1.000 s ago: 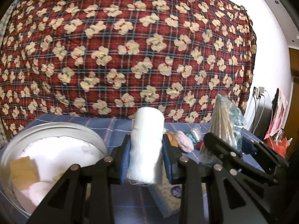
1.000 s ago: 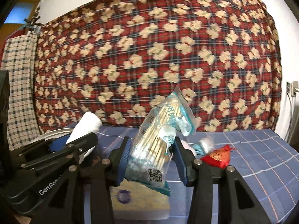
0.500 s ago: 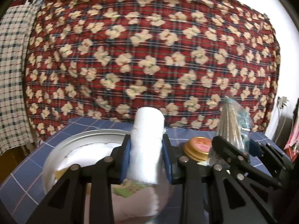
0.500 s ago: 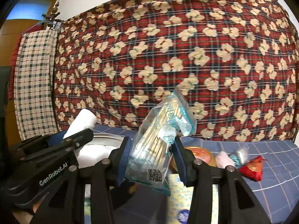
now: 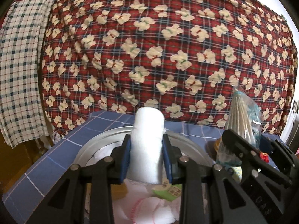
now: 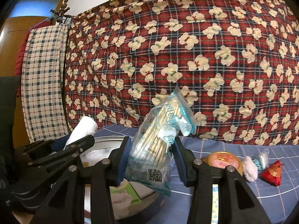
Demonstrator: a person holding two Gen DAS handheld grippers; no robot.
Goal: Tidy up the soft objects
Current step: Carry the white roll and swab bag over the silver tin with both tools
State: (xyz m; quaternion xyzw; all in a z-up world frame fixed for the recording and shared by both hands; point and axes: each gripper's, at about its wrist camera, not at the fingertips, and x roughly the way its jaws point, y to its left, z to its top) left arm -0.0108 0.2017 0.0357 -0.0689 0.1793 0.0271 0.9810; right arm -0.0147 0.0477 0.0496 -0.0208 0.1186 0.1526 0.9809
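Carrying two soft items over the metal basin (image 5: 87, 149)

Left gripper (image 5: 146, 163) is clamped on an upright white gauze roll (image 5: 146, 145), its long axis vertical, directly above the basin's cloths. Right gripper (image 6: 151, 160) is clamped on a bag of cotton swabs (image 6: 160, 140), tilted, over the basin's right edge. The left is the better centred, so its drop likely comes first.

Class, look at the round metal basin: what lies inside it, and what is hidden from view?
Inside the basin: white cloth with pink stitching, a green packet and a tan piece. The grippers and the held gauze roll cover the rest, and the bottom is unseen.
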